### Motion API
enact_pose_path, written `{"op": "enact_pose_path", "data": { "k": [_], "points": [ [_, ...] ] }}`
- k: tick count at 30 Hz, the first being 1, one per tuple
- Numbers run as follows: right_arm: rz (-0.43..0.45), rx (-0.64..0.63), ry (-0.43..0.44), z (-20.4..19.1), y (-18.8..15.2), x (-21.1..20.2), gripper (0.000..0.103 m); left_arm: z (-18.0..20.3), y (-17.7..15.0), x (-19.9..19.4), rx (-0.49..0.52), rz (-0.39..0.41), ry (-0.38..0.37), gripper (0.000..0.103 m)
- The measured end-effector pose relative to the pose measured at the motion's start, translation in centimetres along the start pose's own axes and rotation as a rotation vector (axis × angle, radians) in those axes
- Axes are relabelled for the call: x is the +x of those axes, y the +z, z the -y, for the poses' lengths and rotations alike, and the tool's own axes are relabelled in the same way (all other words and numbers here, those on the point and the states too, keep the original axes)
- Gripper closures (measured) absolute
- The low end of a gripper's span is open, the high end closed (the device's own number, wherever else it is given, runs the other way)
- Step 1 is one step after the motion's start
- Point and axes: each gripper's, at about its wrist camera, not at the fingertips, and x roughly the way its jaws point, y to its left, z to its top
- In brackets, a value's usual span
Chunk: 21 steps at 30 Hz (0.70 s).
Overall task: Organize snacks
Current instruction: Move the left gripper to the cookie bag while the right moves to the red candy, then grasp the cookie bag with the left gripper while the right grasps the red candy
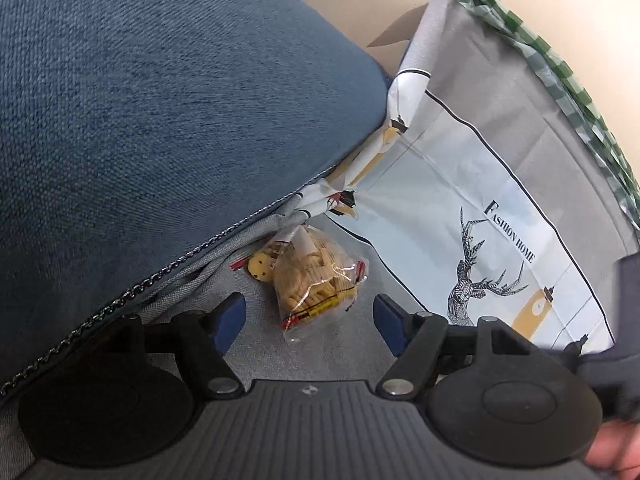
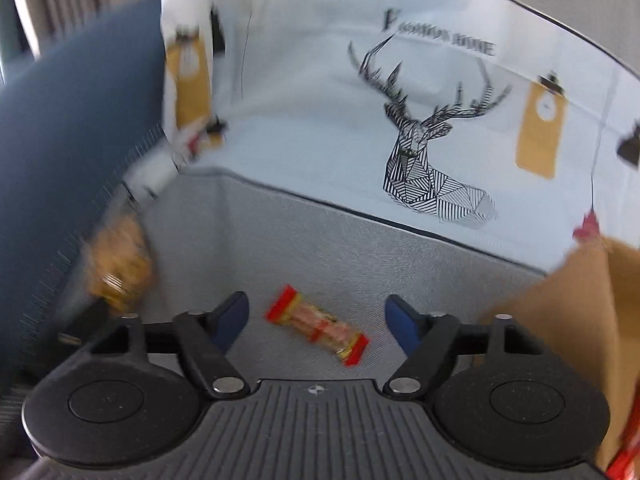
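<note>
The left gripper (image 1: 308, 320) stands wide, nothing between its blue pads, above the grey cloth (image 1: 320, 352). Just ahead of it a clear bag of biscuits (image 1: 316, 280) lies on that cloth, tucked against the edge of the blue cushion (image 1: 160, 120), with the cushion's zip running down beside it. Only the left wrist view shows the green checked cloth (image 1: 560, 64) along the far edge of the deer-printed cover (image 1: 492, 280), and part of a hand (image 1: 616, 448) at the lower right corner.

The right gripper (image 2: 316, 320) is also wide and holds nothing. Between its blue pads, untouched on the grey cloth, lies a red-ended wrapped snack bar (image 2: 318, 330), seen only here. The biscuit bag shows blurred at the cushion's edge, left of this gripper. A brown cardboard box (image 2: 560, 320) stands right of the bar, near the deer print.
</note>
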Motion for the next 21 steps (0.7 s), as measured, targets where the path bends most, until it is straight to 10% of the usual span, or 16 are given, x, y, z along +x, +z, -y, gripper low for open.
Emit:
{"op": "enact_pose_path", "data": {
  "k": [10,17,21],
  "points": [
    [-0.099,-0.018,0.011,1.1,0.3,4.3,0.020,-0.4,0.4,0.6,-0.027,-0.009,0.003,0.028],
    [-0.108,-0.051,0.149,0.8,0.0,3.2,0.081,-0.1,0.5,1.0,-0.015,0.006,0.014,0.024],
    [-0.084,0.010,0.176,0.9,0.0,2.0,0.085,0.2,0.6,1.7,-0.005,0.006,0.022,0.022]
  ]
}}
